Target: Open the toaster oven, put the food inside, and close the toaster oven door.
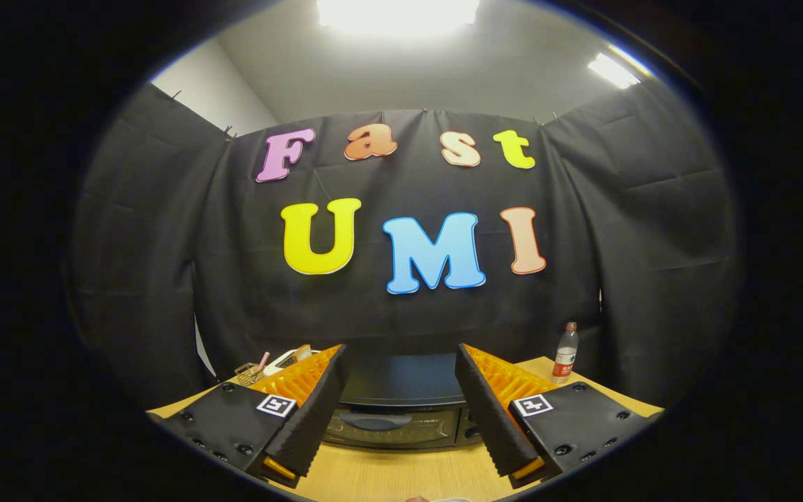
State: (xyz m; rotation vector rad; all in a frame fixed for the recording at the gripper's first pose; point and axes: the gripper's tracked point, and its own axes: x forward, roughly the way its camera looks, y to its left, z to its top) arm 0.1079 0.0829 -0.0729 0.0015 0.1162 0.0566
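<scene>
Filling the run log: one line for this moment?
gripper: open, empty | toaster oven: door shut, ahead between fingers | bottle: upright, right of oven

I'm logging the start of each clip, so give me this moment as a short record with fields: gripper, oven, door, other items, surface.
gripper: gripper held above the table, jaws wide apart, holding nothing
oven: toaster oven straight ahead, seen between the jaws
door: shut, its handle facing the gripper
other items: water bottle beyond the oven toward the right finger's side; small wire basket with items beyond the left finger
food: cannot tell where it is
surface: wooden table
</scene>
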